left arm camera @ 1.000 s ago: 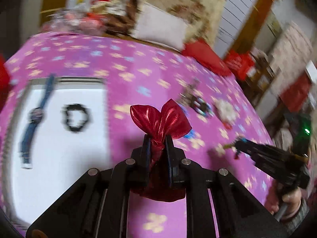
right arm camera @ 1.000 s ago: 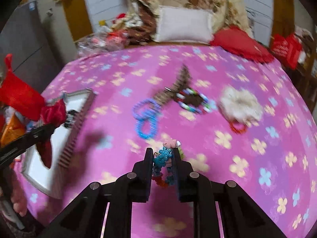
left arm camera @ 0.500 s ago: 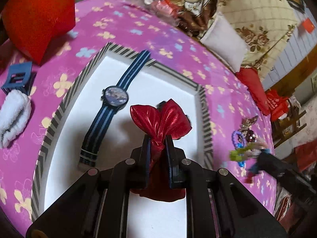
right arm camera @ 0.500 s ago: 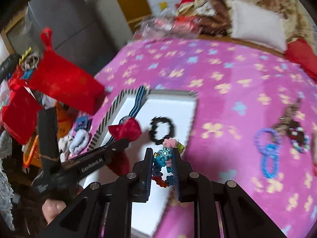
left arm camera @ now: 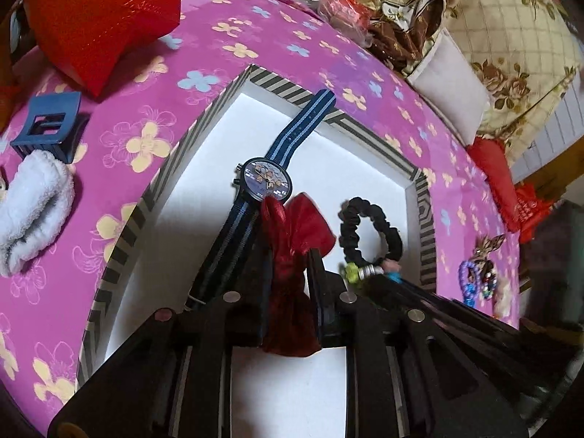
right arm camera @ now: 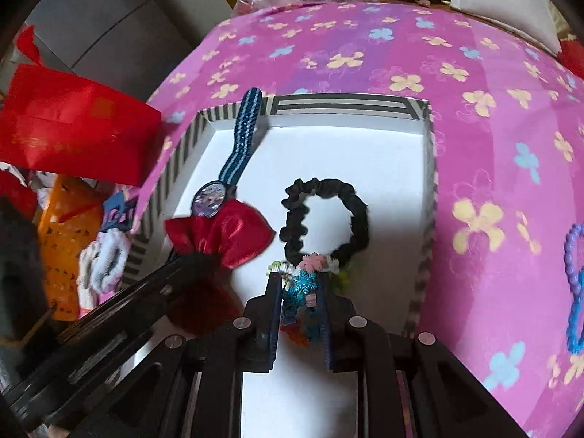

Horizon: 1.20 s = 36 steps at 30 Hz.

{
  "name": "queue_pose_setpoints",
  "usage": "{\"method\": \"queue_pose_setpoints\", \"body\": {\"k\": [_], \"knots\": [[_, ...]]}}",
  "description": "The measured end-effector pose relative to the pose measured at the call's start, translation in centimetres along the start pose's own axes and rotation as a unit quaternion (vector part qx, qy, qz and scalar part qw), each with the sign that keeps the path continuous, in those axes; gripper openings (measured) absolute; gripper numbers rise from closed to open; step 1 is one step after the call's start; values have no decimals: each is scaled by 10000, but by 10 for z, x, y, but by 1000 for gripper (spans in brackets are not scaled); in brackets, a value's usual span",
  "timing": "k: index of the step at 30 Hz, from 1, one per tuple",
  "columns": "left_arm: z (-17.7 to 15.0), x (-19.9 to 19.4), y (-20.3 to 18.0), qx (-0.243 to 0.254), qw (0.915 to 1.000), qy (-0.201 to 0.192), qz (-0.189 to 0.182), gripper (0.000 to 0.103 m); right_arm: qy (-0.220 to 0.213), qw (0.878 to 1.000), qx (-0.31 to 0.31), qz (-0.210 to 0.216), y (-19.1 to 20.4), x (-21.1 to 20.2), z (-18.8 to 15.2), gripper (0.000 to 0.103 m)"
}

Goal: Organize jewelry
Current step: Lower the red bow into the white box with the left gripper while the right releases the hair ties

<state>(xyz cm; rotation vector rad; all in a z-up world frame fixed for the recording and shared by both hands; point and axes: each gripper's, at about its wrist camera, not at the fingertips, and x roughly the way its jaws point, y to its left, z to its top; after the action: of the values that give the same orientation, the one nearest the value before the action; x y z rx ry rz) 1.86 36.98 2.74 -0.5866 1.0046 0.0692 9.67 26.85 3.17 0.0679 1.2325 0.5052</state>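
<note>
Left gripper [left arm camera: 290, 255] over the white floor of the striped-rimmed tray [left arm camera: 164, 168], jaws pinching the gathered neck of a red satin pouch [left arm camera: 292, 241], pouch body hanging between the fingers. Right gripper [right arm camera: 301, 292] just beside it over the same tray, jaws pressed on a cluster of colourful hair ties [right arm camera: 303, 284] with a blue snowflake charm. Inside the tray: blue striped watch [left arm camera: 268, 182] lying slantwise, strap end draped over the far rim; black scrunchie [right arm camera: 325, 215] flat on the floor, just ahead of the right gripper. Tray on a pink flowered cloth [right arm camera: 474, 127]. Outside the tray on the left: blue hair claw [left arm camera: 47, 124], white fluffy scrunchie [left arm camera: 33, 204], red bag [left arm camera: 102, 18]. Beaded bracelets [left arm camera: 474, 284] well apart on the right
</note>
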Motion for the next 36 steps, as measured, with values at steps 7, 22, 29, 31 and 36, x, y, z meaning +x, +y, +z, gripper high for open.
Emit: {"method": "queue_pose_setpoints", "body": {"k": [7,22,29,31,36], "knots": [[2,-9,-2,30,9999,-124,-87,17,-46,9987,-65,-506,1,20,33,18],[3,-19,3,-164,9996,-238,-44,25,-645,9966,-163,-483,5,-30,20,53],[-2,-22,-7,114,9997,-194,91,25,-1024,9927,90,-631,-26,-87,-28,53],[-7,-18,-17,381,9989,-136,233,25,-1098,9913,88,-722,-38,-99,-45,53],[-14,4,-27,560,9971,100,507,13,-1277,9862,211,-1036,-77,-134,-90,53]]}}
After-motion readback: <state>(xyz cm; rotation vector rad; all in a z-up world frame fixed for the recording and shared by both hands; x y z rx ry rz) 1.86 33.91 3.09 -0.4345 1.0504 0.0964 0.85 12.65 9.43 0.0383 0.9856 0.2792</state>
